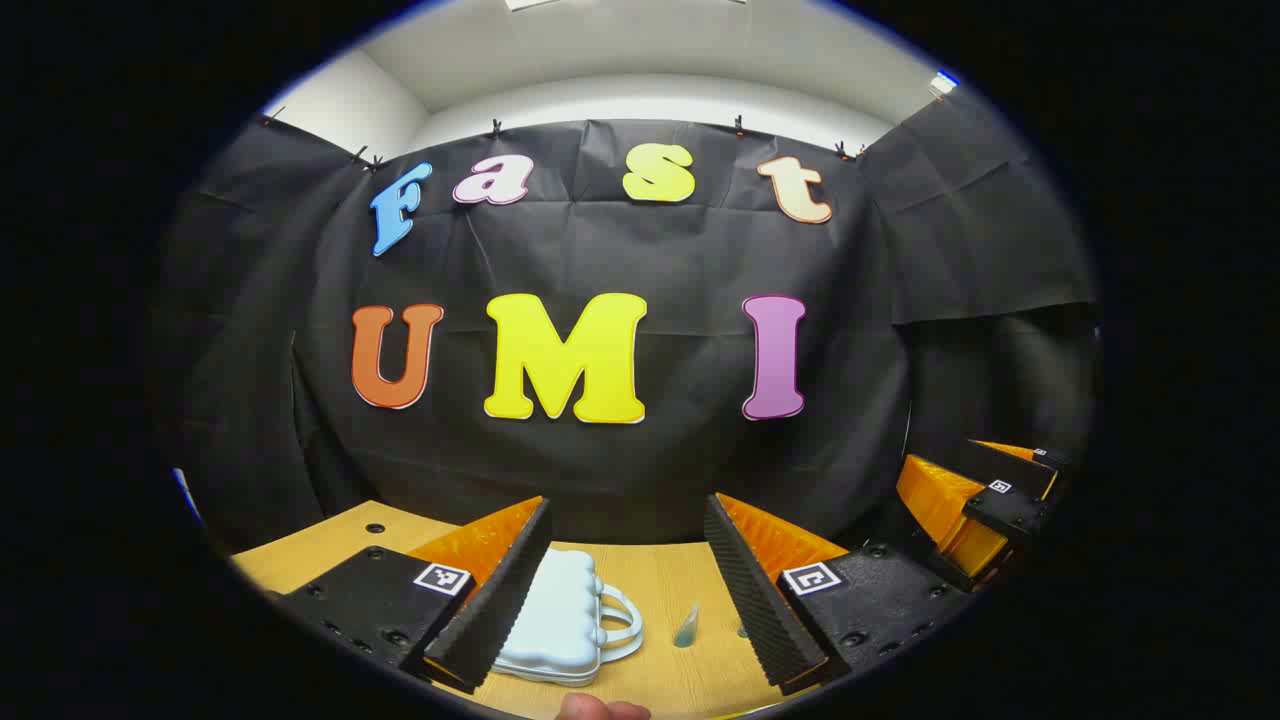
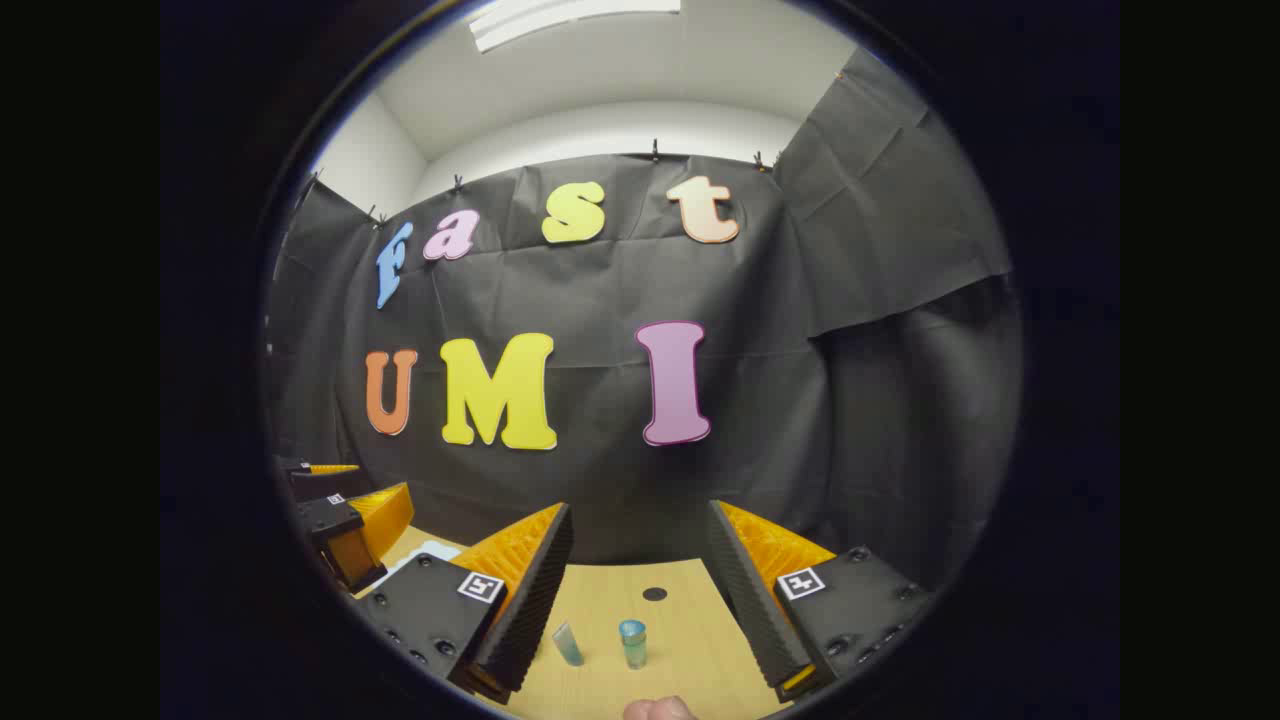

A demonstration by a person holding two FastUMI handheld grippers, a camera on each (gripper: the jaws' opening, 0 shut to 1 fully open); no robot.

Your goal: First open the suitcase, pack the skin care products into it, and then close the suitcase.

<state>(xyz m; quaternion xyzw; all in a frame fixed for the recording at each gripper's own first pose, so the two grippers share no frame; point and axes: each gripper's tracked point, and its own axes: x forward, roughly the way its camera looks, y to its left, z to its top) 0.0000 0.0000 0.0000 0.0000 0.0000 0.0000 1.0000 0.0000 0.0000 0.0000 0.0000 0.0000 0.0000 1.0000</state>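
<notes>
The closed suitcase (image 1: pixel 555 620) lies on the table (image 1: pixel 320 545), products right of it. Both grippers (image 1: pixel 625 590) (image 2: pixel 635 595) are held agape, empty. Its shell is probably rigid, light; the handle (image 1: pixel 622 620) is best grasped.

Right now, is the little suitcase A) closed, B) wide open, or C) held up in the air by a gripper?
A: the suitcase lies shut on the table, lid down and handle out to the side, with the left gripper open above it and not touching.
</notes>
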